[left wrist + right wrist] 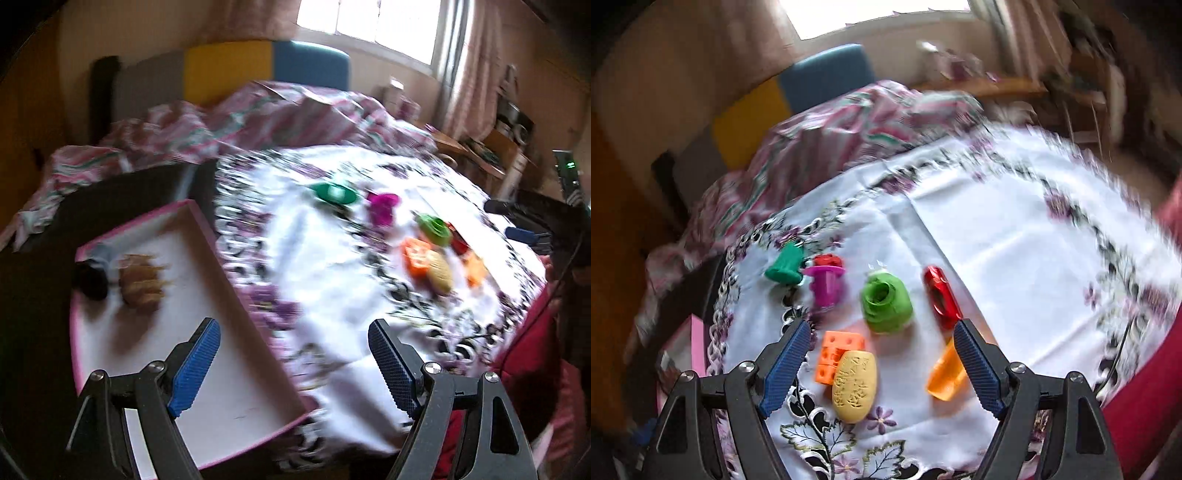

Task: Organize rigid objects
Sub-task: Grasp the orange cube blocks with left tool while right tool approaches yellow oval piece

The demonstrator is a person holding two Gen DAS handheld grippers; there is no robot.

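Right wrist: cloth (997,229) bare beyond red piece (942,297).

on cloth (979,229): 7 loose pieces
green: 2 – dark green piece (785,266), light green round piece (886,301)
orange: 2 – holed block (836,354), translucent piece (946,376)
magenta: 1 – flanged piece (827,284)
red: 1 – metallic piece (941,297)
yellow: 1 – embossed oval (855,386)
pink tray (236,398): 1, blurred contents not countable

My left gripper (294,350) hangs with its jaws spread wide, holding nothing. My right gripper (880,350) does likewise, jaws wide and empty.
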